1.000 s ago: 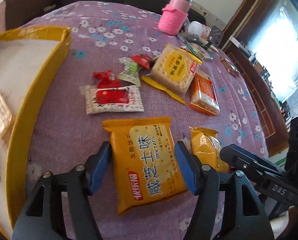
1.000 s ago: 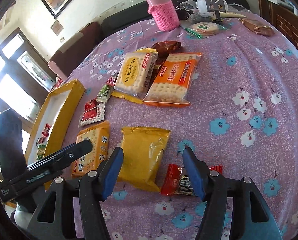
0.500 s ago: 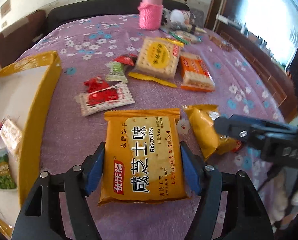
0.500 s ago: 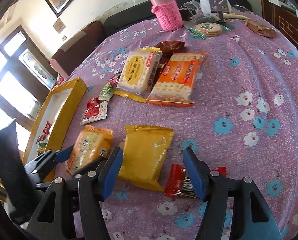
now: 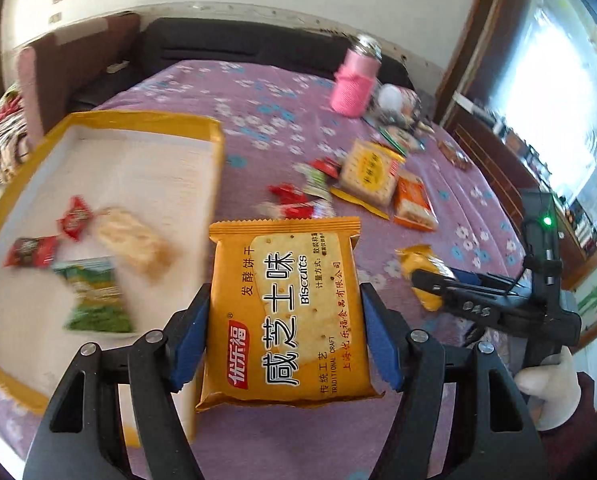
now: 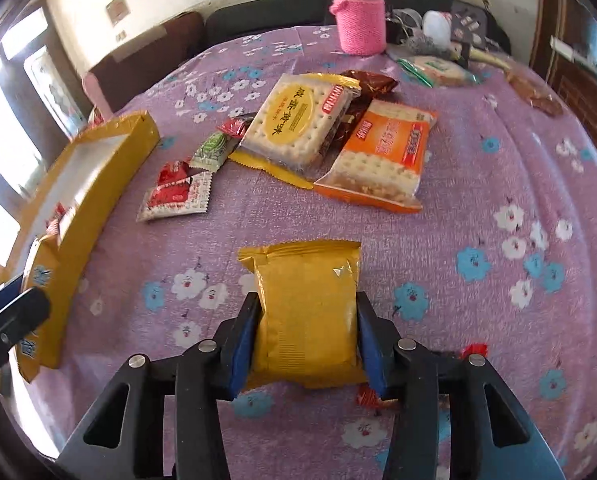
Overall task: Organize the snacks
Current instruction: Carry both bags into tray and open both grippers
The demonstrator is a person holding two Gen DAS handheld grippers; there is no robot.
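Left wrist, jaws clamping biscuit packet (image 5: 286,312), right jaws just closed onto yellow pack (image 6: 308,316).

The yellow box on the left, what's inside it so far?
In the yellow box lie two red candies, a green packet and a pale cracker pack. The biscuit pack in the left gripper hides the near corner.

Biscuit packet (image 5: 286,312) between blue jaws
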